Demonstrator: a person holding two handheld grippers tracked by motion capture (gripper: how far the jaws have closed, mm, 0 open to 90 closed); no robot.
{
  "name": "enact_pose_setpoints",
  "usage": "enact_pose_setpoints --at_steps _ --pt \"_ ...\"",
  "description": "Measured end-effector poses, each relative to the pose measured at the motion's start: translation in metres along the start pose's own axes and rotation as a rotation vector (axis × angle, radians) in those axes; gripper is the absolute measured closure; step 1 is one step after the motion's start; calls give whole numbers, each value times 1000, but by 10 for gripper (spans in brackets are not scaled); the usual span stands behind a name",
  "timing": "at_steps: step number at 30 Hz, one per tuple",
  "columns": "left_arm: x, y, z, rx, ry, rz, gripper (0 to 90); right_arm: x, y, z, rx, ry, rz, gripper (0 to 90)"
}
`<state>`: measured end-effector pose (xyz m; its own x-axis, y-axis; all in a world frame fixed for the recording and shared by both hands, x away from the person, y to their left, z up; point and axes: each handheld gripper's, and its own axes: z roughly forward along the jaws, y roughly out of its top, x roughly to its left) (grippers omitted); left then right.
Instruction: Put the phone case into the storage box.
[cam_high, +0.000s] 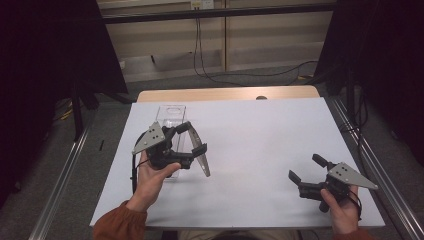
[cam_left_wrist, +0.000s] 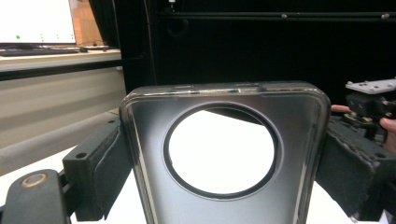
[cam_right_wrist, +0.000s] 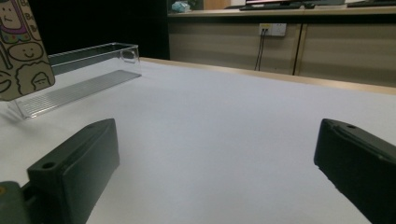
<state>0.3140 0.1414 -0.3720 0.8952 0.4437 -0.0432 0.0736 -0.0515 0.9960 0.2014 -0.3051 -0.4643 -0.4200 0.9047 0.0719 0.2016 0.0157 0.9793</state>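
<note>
Left tool (cam_high: 192, 141) clamped on phone case (cam_left_wrist: 223, 163), clear tray (cam_high: 170, 116) just beyond | right tool (cam_high: 306, 170) wide open, empty, over table (cam_high: 260, 135)

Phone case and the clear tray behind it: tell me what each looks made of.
Phone case, clamped across its sides by the left hand-held gripper: probably smooth plastic, with a translucent glossy rim that catches light and a dark satin panel around the round cutout. The right gripper view shows cartoon print on its other face. Clear tray: seemingly rigid acrylic or similar, since it is see-through with bright edges and a ribbed floor.
</note>
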Motion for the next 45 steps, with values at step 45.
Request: enact_pose_setpoints --at_steps 45 --pt "47 45 -36 -16 192 -2 116 -1 -3 3 18 44 -6 0"
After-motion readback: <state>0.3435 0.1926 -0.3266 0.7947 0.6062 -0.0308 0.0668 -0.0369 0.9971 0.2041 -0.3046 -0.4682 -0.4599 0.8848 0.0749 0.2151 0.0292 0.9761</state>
